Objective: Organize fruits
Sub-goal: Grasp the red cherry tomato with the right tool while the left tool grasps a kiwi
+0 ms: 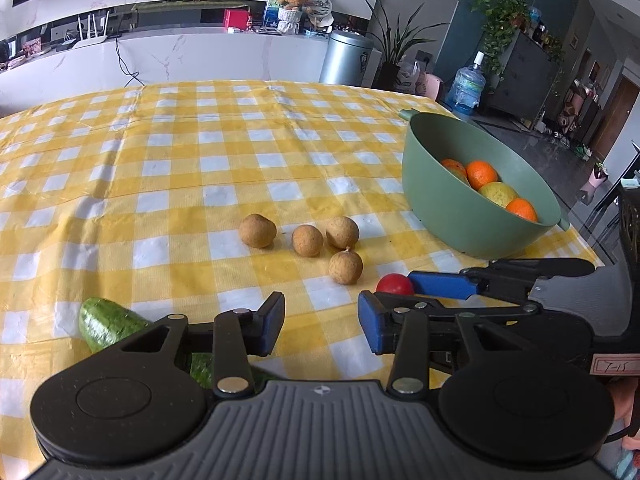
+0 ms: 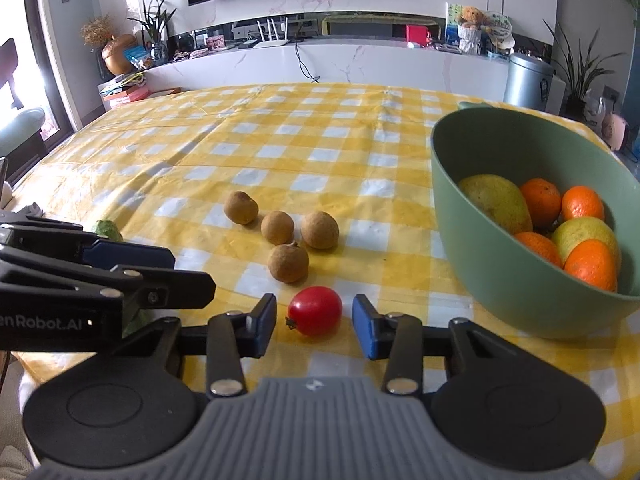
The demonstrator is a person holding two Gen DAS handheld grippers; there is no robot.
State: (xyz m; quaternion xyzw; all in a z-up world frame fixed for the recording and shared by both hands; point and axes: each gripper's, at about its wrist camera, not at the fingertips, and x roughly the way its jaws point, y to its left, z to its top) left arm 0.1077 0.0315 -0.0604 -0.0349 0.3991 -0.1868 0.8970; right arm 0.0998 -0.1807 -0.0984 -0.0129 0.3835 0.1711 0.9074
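In the left wrist view, our left gripper (image 1: 321, 327) stood part open over bare checked cloth, holding nothing, with the red tomato (image 1: 395, 284) to its lower right beside our right gripper's blue pad. In the right wrist view, our right gripper (image 2: 314, 326) bracketed that tomato at lower centre, pads clear of it, its stem end pointing left; the green bowl (image 2: 500, 280) lay right.
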